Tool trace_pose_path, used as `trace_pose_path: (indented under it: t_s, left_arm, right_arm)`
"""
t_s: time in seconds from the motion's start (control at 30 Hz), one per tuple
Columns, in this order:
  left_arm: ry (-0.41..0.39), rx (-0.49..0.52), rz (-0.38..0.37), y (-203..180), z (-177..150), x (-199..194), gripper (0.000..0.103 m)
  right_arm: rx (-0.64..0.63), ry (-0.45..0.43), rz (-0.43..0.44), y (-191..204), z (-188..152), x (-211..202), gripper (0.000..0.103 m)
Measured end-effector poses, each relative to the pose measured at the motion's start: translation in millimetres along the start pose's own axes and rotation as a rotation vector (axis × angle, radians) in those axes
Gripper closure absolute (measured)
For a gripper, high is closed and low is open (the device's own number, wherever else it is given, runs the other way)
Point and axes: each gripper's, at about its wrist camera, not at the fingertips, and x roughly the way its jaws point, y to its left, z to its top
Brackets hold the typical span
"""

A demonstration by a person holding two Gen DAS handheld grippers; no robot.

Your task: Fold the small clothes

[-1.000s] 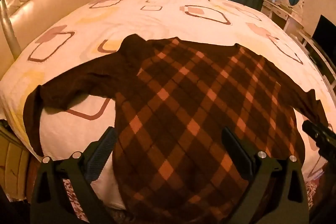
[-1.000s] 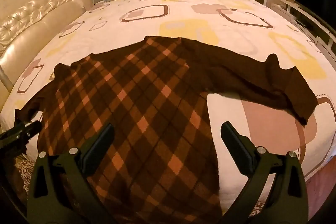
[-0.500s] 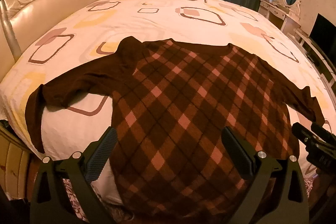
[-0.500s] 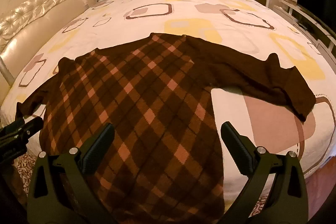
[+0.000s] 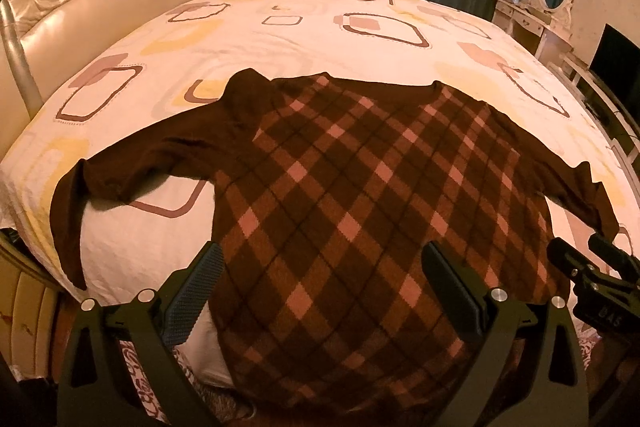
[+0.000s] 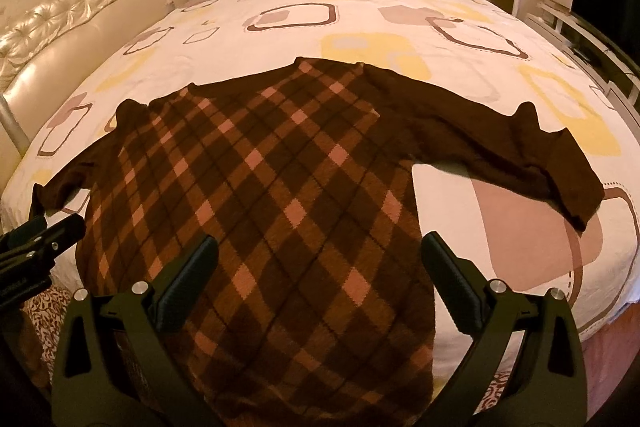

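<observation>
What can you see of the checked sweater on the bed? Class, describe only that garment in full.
The sweater is dark brown with a pink-and-tan diamond check on its body and plain brown sleeves. It looks like soft knit. It lies spread flat on the patterned bedsheet, both sleeves stretched outward, hem hanging over the near bed edge. Both open tools hover above it; neither grips it.

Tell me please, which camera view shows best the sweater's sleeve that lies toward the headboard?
The left wrist view: that sleeve lies whole on the bed, its cuff drooping over the edge. In the right wrist view the same sleeve is foreshortened at the picture's left edge.
</observation>
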Motion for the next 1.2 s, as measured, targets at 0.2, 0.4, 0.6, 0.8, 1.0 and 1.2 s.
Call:
trace_pose_path:
  t_s: [0.2,0.4,0.6,0.8,1.0,1.2]
  left_arm:
    - [0.006,-0.011,0.002,1.2,-2.1,2.2,0.004]
    - [0.023,-0.024,0.001,2.8,-3.0,5.2,0.004]
    - [0.028,-0.026,0.002,3.5,-4.3,7.0,0.004]
    - [0.03,-0.025,0.004,3.3,-5.0,7.5,0.004]
    - [0.031,-0.024,0.004,3.6,-6.3,8.9,0.004]
    - [0.031,-0.025,0.003,3.7,-6.2,8.9,0.004]
  right_arm:
    - [0.001,0.005,0.001,0.9,-1.3,1.9,0.002]
    - [-0.006,0.007,0.003,3.2,-2.3,2.6,0.002]
    - [-0.009,0.012,0.004,5.7,-3.3,3.1,0.002]
    - [-0.01,0.016,0.006,6.6,-4.0,4.0,0.002]
    - [-0.013,0.022,0.009,7.5,-4.9,5.5,0.002]
    - [-0.013,0.022,0.008,8.1,-5.8,5.6,0.002]
